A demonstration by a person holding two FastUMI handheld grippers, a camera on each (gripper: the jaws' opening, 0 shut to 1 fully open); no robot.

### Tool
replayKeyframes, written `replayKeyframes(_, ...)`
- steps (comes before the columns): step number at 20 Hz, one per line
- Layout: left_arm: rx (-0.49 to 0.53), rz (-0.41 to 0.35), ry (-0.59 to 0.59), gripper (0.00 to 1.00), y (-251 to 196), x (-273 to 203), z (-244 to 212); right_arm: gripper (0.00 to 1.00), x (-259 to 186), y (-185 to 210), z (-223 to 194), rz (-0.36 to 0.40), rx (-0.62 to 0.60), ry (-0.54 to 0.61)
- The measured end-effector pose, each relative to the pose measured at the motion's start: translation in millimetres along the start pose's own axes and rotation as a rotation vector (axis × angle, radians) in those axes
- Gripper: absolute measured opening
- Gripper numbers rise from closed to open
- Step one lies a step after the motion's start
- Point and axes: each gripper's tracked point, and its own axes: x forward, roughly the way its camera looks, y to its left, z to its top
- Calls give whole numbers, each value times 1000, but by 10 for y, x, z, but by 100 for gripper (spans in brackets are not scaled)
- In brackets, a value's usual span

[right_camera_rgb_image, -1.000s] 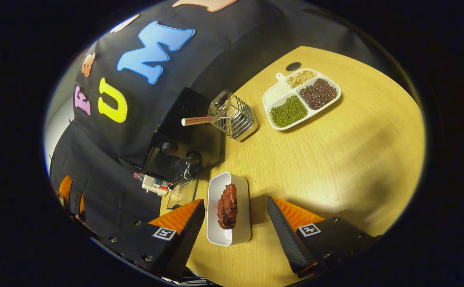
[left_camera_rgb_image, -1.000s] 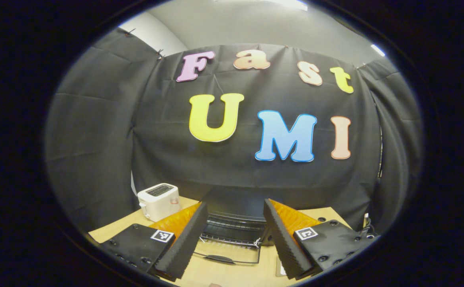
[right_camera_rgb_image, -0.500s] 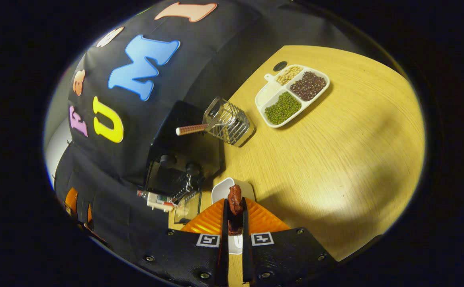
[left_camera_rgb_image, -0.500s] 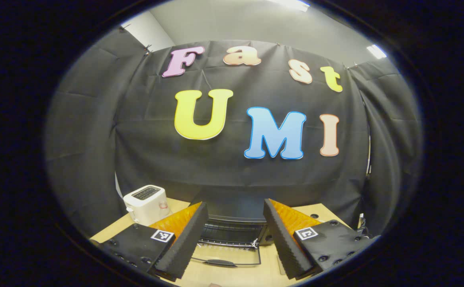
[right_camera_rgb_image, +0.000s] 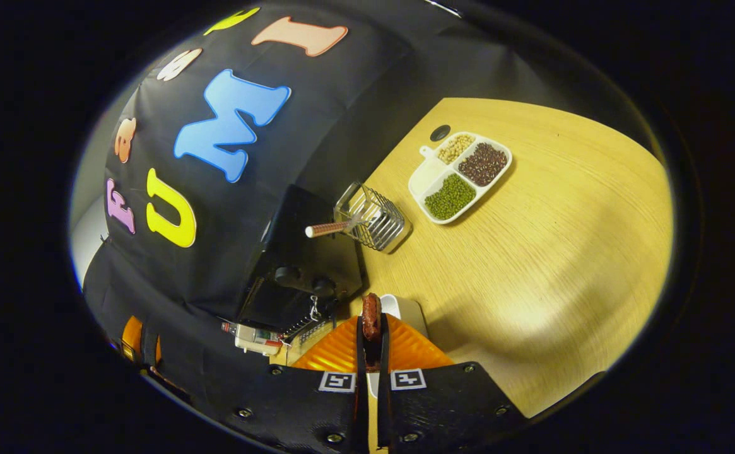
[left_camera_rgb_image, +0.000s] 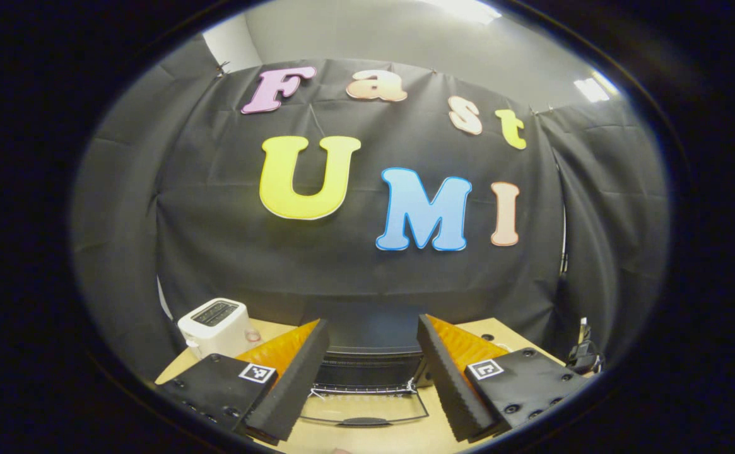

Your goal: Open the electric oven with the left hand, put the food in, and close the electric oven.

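Note:
The black electric oven stands ahead of my left gripper, which is open and holds nothing. Its glass door lies folded down flat on the table, handle towards me. In the right gripper view my right gripper is shut on a dark red piece of food and holds it above the white oblong dish. The oven is just left of the food, with its open door low beside the fingers.
A white toaster stands left of the oven. A wire basket with a striped handle sits by the oven's right side. A divided tray of beans lies farther out on the wooden table. Black cloth walls close the back.
My right gripper shut on the food and lifted it off the white dish. My left gripper stayed open and its view shifted a little, with the oven lower and the toaster farther left.

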Motion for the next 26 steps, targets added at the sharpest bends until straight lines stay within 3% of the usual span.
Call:
replayKeyframes(4,-8,-27,-13,99,119,32,55,6,-233,455,49,66,37,-64)
replayKeyframes(8,-10,-56,-12,99,227,27,38,6,-345,1043,10,187,75,-99)
replayKeyframes(15,-26,-70,-17,99,407,-26,81,6,-107,1784,-252,321,52,-41)
replayKeyframes(17,-26,-58,-24,95,483,-62,118,6,32,1931,-347,343,48,-11)
replayKeyframes(20,-24,-34,-37,99,606,-133,160,6,289,2005,-479,352,58,24)
replayKeyframes(26,-23,38,-50,99,940,-296,158,6,964,1987,-730,310,220,65)
